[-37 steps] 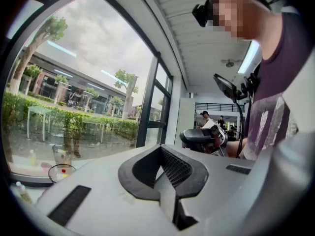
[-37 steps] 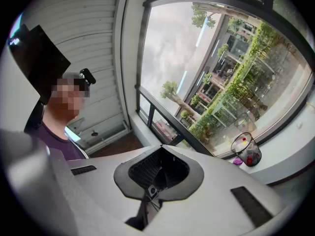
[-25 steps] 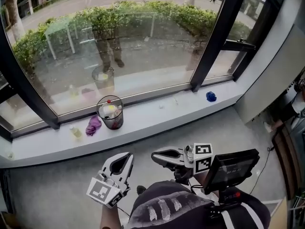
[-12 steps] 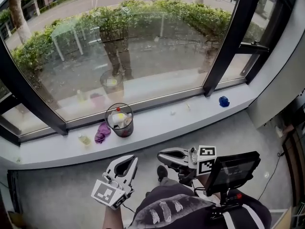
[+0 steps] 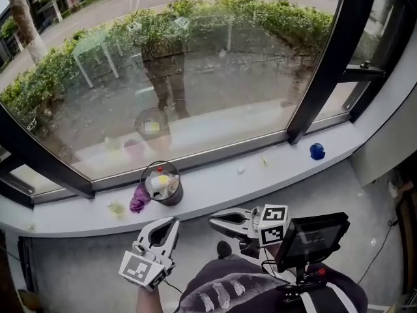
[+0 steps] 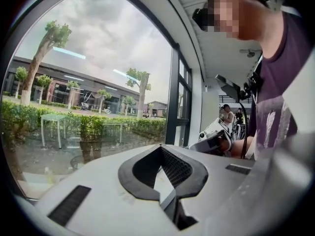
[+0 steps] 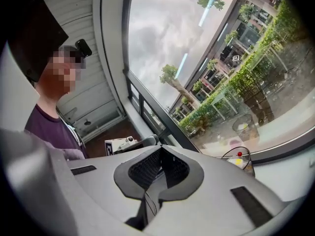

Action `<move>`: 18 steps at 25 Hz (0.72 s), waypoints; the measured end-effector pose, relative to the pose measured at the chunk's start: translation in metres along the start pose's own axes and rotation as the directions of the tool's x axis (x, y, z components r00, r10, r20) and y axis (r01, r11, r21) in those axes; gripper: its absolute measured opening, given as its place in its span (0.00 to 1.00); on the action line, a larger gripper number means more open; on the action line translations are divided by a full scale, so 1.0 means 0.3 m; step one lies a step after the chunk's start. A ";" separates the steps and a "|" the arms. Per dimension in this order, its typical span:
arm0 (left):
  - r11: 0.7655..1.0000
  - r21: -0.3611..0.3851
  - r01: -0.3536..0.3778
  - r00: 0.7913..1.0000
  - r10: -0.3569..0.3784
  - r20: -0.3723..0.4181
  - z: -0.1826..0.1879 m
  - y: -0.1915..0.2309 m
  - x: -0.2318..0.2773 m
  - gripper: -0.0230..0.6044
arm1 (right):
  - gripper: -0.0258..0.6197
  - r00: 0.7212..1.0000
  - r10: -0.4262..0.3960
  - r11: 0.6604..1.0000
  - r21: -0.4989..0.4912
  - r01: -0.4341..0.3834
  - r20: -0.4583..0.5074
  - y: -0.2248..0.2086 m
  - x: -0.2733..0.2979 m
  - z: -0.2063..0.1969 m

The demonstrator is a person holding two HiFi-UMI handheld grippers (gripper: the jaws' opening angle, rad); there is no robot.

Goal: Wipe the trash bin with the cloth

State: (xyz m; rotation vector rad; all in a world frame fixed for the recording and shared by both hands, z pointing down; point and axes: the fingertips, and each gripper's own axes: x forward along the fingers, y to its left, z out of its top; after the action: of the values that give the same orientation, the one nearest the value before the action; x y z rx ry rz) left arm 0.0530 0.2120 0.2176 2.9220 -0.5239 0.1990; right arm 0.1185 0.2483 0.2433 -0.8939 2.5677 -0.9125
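The trash bin [image 5: 162,184] is a small dark round bin with bottles and scraps inside, standing on the grey window sill [image 5: 215,184]. A purple cloth [image 5: 139,199] lies crumpled on the sill against the bin's left side. My left gripper [image 5: 171,222] is shut and empty, held low over the floor, pointing up toward the bin and short of the sill. The right gripper [image 5: 214,221] is also shut and empty, pointing left just right of the left one. In the right gripper view the bin [image 7: 239,160] shows past the closed jaws.
A blue object [image 5: 317,151] sits on the sill at the right, a small yellowish thing [image 5: 117,207] left of the cloth, and white scraps [image 5: 241,169] in the middle. Large window panes and a dark frame post [image 5: 326,64] rise behind the sill. A screen [image 5: 307,235] hangs at the person's chest.
The sill, bin and cloth have come lower in the head view and nearer to both grippers. Both grippers stayed shut and empty.
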 end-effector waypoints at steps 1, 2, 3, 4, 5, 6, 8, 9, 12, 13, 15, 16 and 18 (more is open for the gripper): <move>1.000 0.007 -0.013 1.000 0.013 -0.005 0.005 0.017 0.022 0.03 | 0.04 1.000 0.001 1.000 -0.006 -0.001 -0.008 -0.029 -0.009 0.011; 1.000 0.017 -0.026 1.000 0.026 -0.010 0.009 0.034 0.042 0.03 | 0.04 1.000 0.002 1.000 -0.011 -0.002 -0.018 -0.057 -0.016 0.022; 0.999 0.030 -0.039 0.999 0.040 -0.014 0.012 0.052 0.061 0.03 | 0.04 1.000 0.002 1.000 -0.014 -0.003 -0.030 -0.083 -0.021 0.033; 0.998 0.043 -0.054 0.998 0.054 -0.017 0.016 0.070 0.079 0.03 | 0.04 0.999 0.002 1.000 -0.018 -0.003 -0.043 -0.107 -0.022 0.045; 0.996 0.051 -0.068 0.997 0.069 -0.021 0.022 0.089 0.094 0.03 | 0.04 0.998 0.002 1.000 -0.022 -0.003 -0.057 -0.126 -0.020 0.056; 0.995 0.056 -0.082 0.996 0.083 -0.026 0.027 0.108 0.103 0.03 | 0.04 0.998 0.003 1.000 -0.027 -0.005 -0.069 -0.140 -0.014 0.064; 0.992 0.067 -0.107 0.993 0.109 -0.037 0.025 0.156 0.104 0.03 | 0.04 0.996 0.006 0.999 -0.036 -0.009 -0.088 -0.159 0.008 0.067; 0.990 0.071 -0.118 0.992 0.121 -0.040 0.019 0.185 0.100 0.03 | 0.04 0.995 0.006 0.999 -0.040 -0.010 -0.097 -0.169 0.024 0.064; 0.987 0.077 -0.142 0.989 0.145 -0.031 -0.004 0.272 0.087 0.03 | 0.04 0.992 0.001 0.999 -0.046 -0.007 -0.129 -0.206 0.083 0.055; 0.985 0.081 -0.151 0.988 0.154 -0.031 -0.006 0.302 0.082 0.03 | 0.04 0.990 -0.002 0.999 -0.047 -0.005 -0.139 -0.218 0.106 0.053; 0.982 0.087 -0.165 0.985 0.168 -0.035 -0.009 0.371 0.065 0.03 | 0.04 0.987 -0.008 0.999 -0.047 0.000 -0.159 -0.242 0.163 0.043; 0.983 0.079 -0.164 0.985 0.167 -0.035 -0.021 0.407 0.052 0.03 | 0.04 0.985 -0.015 0.999 -0.049 0.006 -0.172 -0.254 0.198 0.034; 0.987 0.051 -0.151 0.988 0.153 -0.037 -0.068 0.482 0.017 0.03 | 0.04 0.978 -0.043 0.998 -0.056 0.032 -0.204 -0.275 0.276 0.009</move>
State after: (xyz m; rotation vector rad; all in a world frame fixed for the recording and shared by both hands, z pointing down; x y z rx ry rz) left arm 0.0044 0.0803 0.2586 2.9181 -0.7468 0.2937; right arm 0.0938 0.1442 0.2904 -0.9089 2.7687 -1.0002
